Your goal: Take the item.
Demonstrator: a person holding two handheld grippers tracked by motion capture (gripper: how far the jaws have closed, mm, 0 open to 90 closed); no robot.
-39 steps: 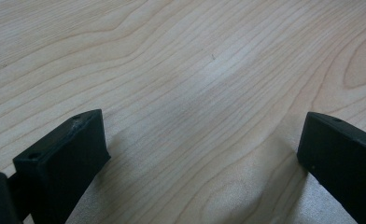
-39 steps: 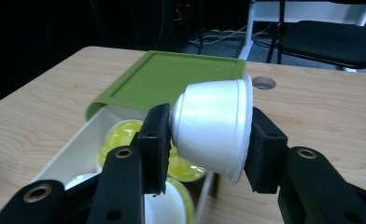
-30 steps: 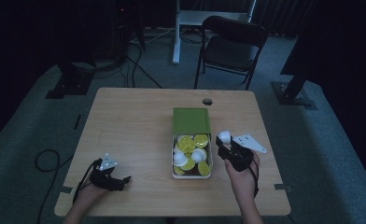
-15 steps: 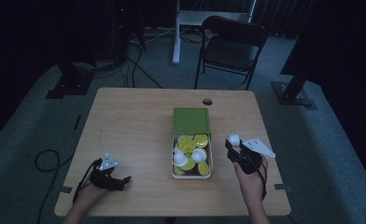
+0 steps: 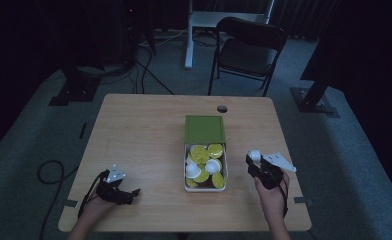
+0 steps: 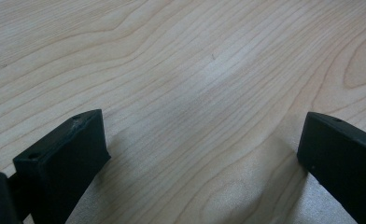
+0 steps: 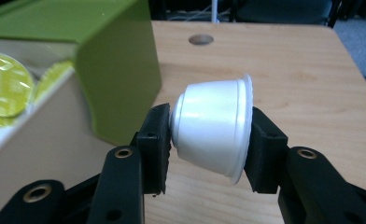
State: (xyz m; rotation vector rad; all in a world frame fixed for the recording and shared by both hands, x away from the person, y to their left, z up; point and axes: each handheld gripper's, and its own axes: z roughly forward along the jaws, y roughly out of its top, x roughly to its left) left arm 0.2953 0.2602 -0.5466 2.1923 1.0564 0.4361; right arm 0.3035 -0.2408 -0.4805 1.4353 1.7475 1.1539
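A wooden table (image 5: 144,135) has a round hole (image 5: 222,108) near its far edge. Beyond it stands a dark folding chair (image 5: 249,50) on grey carpet (image 5: 39,130), with black cables (image 5: 149,75) trailing across the floor.

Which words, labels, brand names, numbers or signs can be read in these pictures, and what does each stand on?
None can be read.
White capsule in the right gripper: plain, no print visible.
Green box lid: plain green, no lettering seen.
Yellow-green capsule lids in the box: any print is too small or blurred to tell.
Table under the open left gripper: bare wood grain.
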